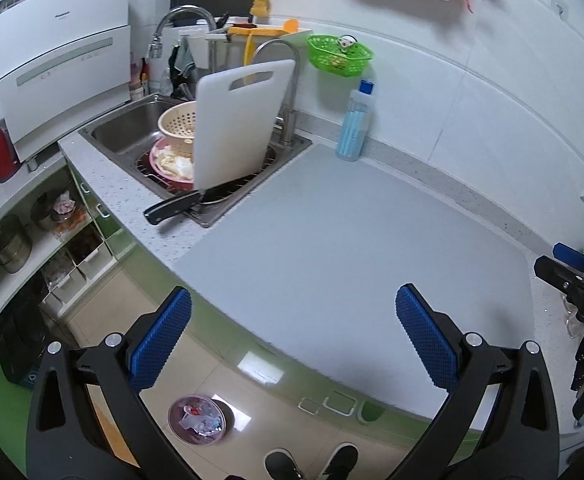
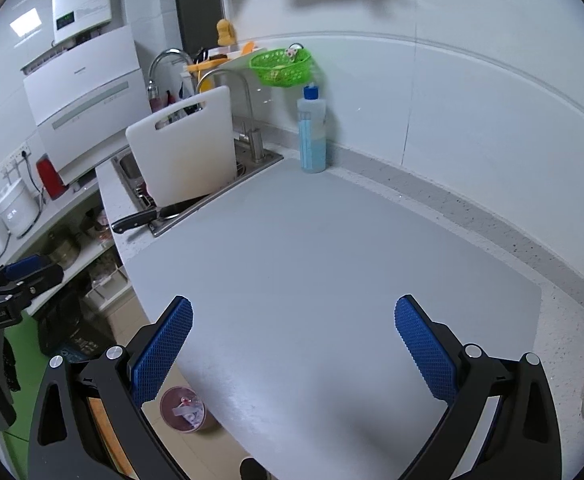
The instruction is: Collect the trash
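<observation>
Above one grey mat (image 1: 351,248), left gripper (image 1: 293,340) and right gripper (image 2: 293,344) both spread apart, one floor bin (image 1: 196,420) seemingly holding trash

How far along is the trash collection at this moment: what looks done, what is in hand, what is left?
Done: the grey mat shows no scraps, and the bin on the floor already holds trash. In hand: nothing; the left hand-held gripper and right hand-held gripper are both open. Left: possibly the food bits on the pink plate in the sink.
</observation>
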Demonstrator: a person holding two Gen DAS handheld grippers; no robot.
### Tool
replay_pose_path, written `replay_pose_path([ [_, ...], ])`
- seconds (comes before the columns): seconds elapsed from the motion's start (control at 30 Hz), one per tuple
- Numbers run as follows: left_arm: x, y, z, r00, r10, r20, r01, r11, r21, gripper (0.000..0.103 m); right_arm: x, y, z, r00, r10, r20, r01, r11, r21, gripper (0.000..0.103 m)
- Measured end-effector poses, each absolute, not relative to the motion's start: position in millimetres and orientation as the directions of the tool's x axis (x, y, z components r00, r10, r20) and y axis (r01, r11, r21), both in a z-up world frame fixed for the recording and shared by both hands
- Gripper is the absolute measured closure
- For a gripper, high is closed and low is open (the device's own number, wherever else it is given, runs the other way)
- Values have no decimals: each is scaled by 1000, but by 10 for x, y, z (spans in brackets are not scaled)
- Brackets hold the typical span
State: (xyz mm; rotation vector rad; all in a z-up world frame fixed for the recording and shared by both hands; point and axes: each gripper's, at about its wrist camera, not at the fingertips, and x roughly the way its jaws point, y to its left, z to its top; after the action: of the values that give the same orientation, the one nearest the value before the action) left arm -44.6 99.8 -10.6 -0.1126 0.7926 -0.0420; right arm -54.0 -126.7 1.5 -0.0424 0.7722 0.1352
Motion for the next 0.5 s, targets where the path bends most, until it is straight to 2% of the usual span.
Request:
replay_pose_path([
  [0.2,-385,725,-38,692,-103,-714,8,991,-135,3,-482,-1453,11,680,115,-724,-152,988,15,6],
  [0.5,-288,480,-28,678,-48,-733,1,998,-65,3,-396,-1557,-14,665,138,-734,-178,984,23,6],
])
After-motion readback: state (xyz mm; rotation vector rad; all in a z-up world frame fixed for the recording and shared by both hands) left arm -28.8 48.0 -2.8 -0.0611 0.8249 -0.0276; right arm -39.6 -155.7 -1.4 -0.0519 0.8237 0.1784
